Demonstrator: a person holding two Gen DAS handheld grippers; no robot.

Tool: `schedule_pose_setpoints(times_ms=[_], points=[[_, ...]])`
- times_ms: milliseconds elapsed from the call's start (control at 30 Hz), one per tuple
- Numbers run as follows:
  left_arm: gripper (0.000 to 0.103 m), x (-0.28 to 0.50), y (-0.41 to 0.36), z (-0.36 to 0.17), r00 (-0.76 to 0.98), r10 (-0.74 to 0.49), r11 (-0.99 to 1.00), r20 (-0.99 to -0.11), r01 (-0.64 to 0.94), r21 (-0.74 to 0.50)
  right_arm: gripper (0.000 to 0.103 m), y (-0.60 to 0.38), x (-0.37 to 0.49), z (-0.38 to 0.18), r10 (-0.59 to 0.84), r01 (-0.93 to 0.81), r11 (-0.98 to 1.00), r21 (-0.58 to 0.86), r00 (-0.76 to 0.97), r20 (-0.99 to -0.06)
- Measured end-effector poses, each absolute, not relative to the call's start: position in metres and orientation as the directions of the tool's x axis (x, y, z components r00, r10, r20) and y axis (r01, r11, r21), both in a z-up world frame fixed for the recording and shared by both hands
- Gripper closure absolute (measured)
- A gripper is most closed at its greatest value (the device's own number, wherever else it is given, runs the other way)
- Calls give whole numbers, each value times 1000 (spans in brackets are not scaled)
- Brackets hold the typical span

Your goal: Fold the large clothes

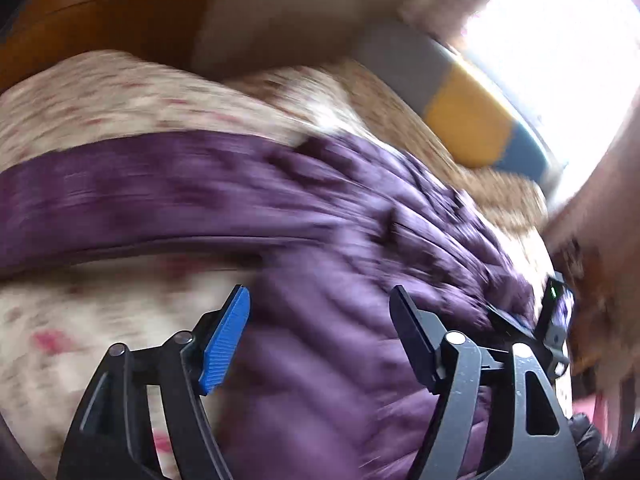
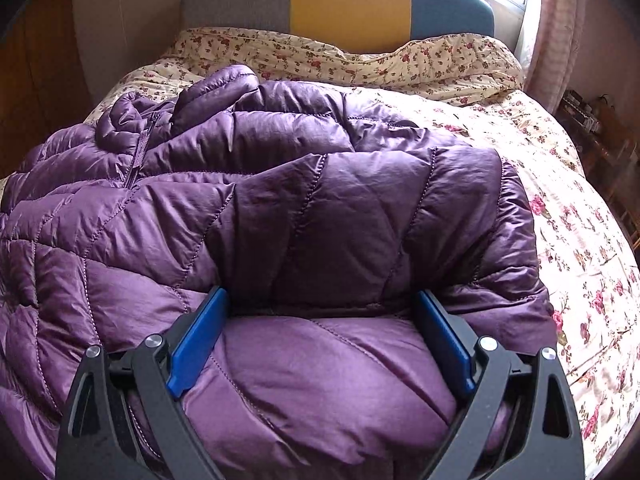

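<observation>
A purple quilted puffer jacket (image 2: 280, 200) lies spread over a bed, one side folded across its body, zip and collar at the far left. My right gripper (image 2: 320, 296) rests low on the near part, jaws wide; the padded fabric bulges up between the blue pads (image 2: 196, 344), with no clear pinch. The left wrist view is smeared by motion. There my left gripper (image 1: 318, 296) hovers open over the jacket (image 1: 320, 200), and nothing is clamped between its fingers. The other gripper's black body (image 1: 556, 320) shows at the right edge.
The bed wears a cream floral cover (image 2: 580, 260), bare to the right of the jacket. A grey, yellow and blue headboard (image 2: 348, 0) stands behind, below a bright window (image 1: 560, 60). A curtain (image 2: 556, 40) and cluttered shelves (image 2: 592, 120) are at the right, wooden furniture (image 1: 120, 12) at the left.
</observation>
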State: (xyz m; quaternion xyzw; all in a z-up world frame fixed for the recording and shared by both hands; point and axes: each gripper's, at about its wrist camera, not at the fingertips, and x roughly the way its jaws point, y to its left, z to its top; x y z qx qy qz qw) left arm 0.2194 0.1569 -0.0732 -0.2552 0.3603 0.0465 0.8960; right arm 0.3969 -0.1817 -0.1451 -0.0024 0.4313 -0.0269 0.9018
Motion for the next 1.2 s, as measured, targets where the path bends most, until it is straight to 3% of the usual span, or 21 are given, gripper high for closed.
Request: schedule_pose_setpoints(times_ms=[100, 300, 433, 567, 667, 733, 967, 1000, 1033, 1200], points=[[24, 167, 228, -78, 750, -14, 752, -662, -428, -501, 10, -183, 397, -144, -51, 47, 999, -28, 628, -776], [23, 91, 322, -98, 716, 114, 521, -689, -634, -572, 10, -185, 396, -143, -51, 49, 998, -26, 631, -774], [23, 64, 368, -118, 704, 160, 317, -692, -701, -639, 10, -185, 395, -142, -53, 50, 998, -27, 632, -774], [24, 62, 390, -121, 716, 184, 261, -673, -696, -669, 10, -185, 395, -142, -52, 50, 998, -27, 631, -774], [45, 67, 399, -121, 697, 212, 265, -685, -715, -647, 10, -185, 395, -142, -54, 50, 998, -28, 632, -773], [81, 73, 406, -124, 690, 196, 263, -697, -722, -640, 10, -185, 395, -142, -55, 51, 998, -30, 631, -773], [84, 126, 379, -80, 744, 189, 497, -640, -635, -591, 10, -185, 395, -142, -55, 51, 998, -29, 631, -774], [84, 138, 367, -70, 763, 171, 549, -624, -599, -582, 10, -185, 395, -142, -54, 51, 998, -28, 631, -774], [92, 149, 355, -61, 780, 146, 588, -608, -563, -581, 10, -185, 395, -142, -54, 51, 998, -28, 632, -773], [93, 211, 288, -37, 833, -31, 708, -553, -373, -600, 10, -186, 394, -142, -51, 51, 998, -24, 632, -773]])
